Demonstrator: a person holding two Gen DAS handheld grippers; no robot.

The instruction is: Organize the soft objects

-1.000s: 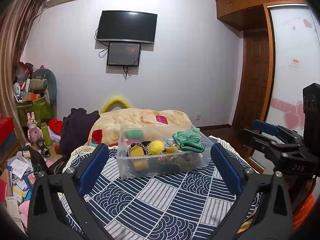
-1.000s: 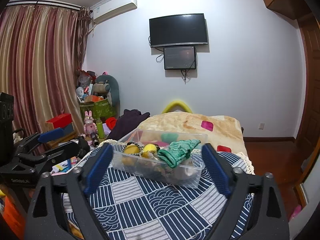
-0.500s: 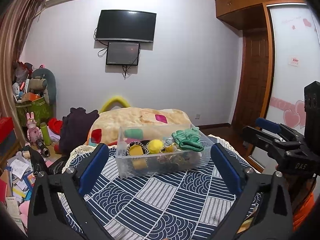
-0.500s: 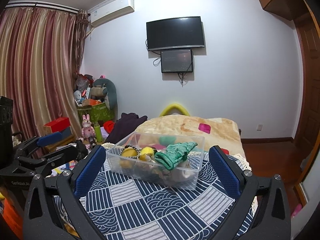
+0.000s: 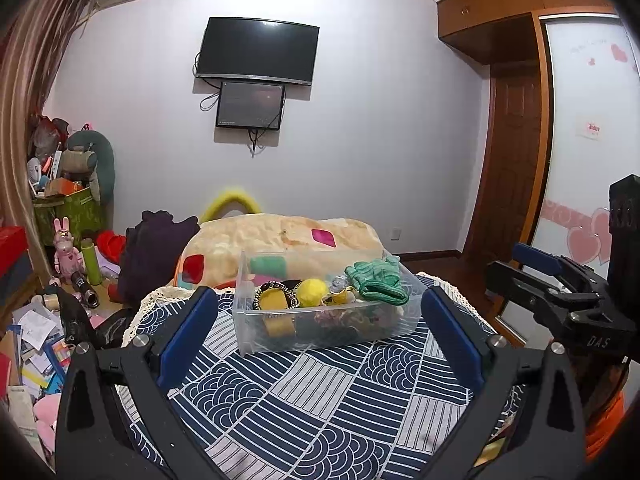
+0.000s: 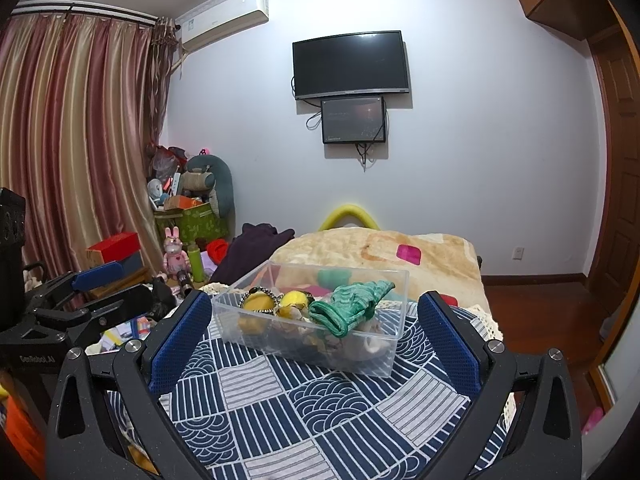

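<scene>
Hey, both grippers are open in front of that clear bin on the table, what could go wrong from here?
1. The green cloth lies draped over the bin rim; a grab could drag it out onto the tablecloth.
2. The bin looks light and sits on loose fabric, so a push from either hand-held gripper, left or right, might slide it.
3. The yellow toys are tightly packed, so one pinch may snag neighbours.

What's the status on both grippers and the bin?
Left gripper open, empty. Right gripper open, empty. Clear plastic bin of soft items on patterned tablecloth, untouched. Path unobstructed.
</scene>
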